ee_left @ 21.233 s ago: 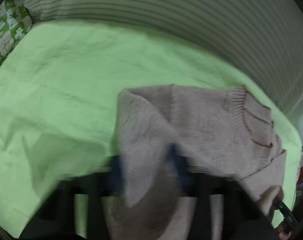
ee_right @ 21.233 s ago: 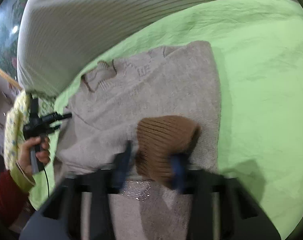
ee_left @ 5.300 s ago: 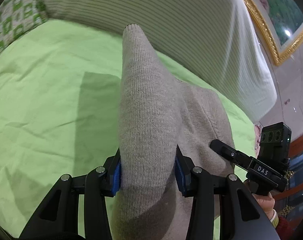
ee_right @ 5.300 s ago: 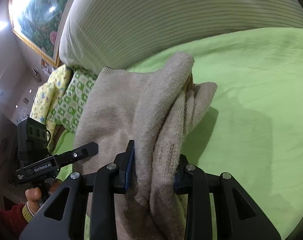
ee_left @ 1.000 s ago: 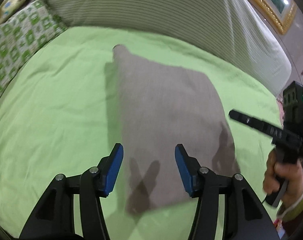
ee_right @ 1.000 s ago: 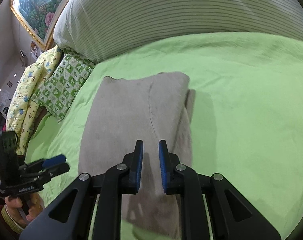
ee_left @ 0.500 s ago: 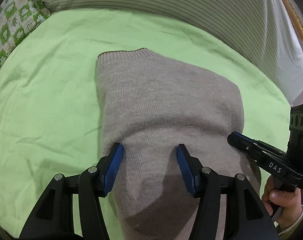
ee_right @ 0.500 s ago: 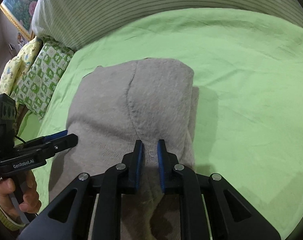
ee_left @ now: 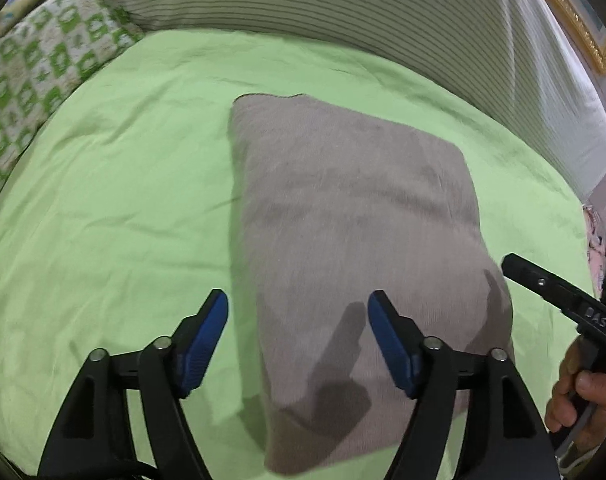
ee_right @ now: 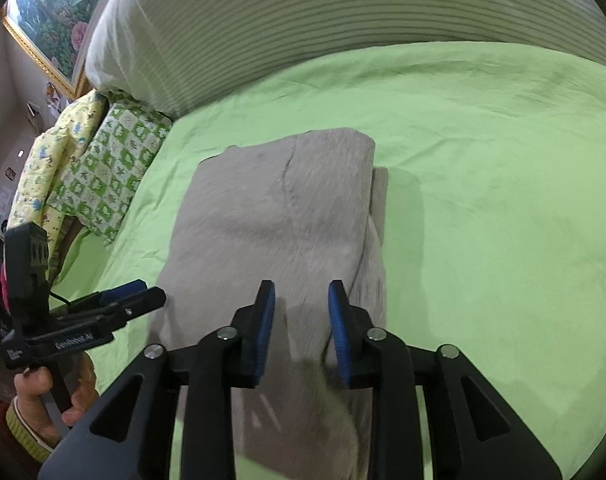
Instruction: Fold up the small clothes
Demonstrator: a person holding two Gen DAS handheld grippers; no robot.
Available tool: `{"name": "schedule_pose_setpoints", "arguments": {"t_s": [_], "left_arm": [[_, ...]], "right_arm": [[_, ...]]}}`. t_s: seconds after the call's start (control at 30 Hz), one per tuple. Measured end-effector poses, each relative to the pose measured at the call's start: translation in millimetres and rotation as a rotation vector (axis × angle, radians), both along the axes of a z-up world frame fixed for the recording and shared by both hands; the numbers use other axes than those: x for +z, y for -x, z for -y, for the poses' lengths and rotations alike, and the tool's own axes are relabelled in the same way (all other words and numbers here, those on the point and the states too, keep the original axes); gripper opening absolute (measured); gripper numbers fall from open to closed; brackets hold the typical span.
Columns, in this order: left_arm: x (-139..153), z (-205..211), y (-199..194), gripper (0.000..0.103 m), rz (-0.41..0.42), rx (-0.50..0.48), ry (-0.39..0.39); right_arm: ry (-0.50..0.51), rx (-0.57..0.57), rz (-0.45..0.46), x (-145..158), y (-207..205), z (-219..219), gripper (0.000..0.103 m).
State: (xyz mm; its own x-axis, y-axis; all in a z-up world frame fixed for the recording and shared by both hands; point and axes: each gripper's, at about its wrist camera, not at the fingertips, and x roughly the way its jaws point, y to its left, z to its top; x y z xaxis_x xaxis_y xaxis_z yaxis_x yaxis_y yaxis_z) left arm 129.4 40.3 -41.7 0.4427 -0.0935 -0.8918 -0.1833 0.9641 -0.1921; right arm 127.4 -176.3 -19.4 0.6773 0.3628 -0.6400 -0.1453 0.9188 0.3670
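Folded sweater (ee_left: 343, 216), near edge perhaps hidden

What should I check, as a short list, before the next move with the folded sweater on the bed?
1. Left tongs open, holding nothing: ok.
2. Right tongs open, free of cloth: ok.
3. Beige sweater lies folded on the green sheet: ok.
4. Edges aligned: not ok, a lower layer sticks out on the right side.
5. Sleeves tucked inside: cannot tell.
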Motion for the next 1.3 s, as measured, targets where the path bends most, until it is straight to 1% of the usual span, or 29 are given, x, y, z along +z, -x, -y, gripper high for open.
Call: {"name": "schedule_pose_setpoints", "arguments": {"t_s": [0.13,0.2,0.33,0.47,0.53,0.67,0.9,1.03,1.17,1.3], "left_arm": [[1,4,23,0.076,-0.007,0.013,-0.004],[3,9,33,0.076,-0.007,0.007,-0.022],[11,16,53,0.078,0.021,0.008,-0.056],[15,17,68,0.079,0.046,0.023,-0.089],[17,19,78,0.081,0.058,0.036,-0.111],[20,23,92,0.081,0.072,0.031,-0.160],[20,26,108,0.081,0.076,0.027,-0.177],[24,26,114,0.081,0.095,0.036,-0.190],[26,24,118,0.081,0.106,0.029,-0.178],[29,27,125,0.083,0.119,0.031,-0.201]], "right_arm": [[-0.022,-0.015,0.011,-1,30,-6,0.033],[-0.033,-0.020,0.013,-4,44,-9,0.040],[-0.037,-0.039,0.028,-7,66,-16,0.046],[-0.009,-0.043,0.052,-9,84,-22,0.054],[0.004,-0.047,0.063,-9,92,-25,0.056],[0.013,-0.056,0.083,-9,104,-26,0.061],[0.051,-0.074,0.113,-9,120,-29,0.066],[0.087,-0.074,0.134,-11,128,-33,0.069],[0.113,-0.069,0.145,-13,133,-37,0.072],[0.132,-0.066,0.159,-13,138,-40,0.074]]}}
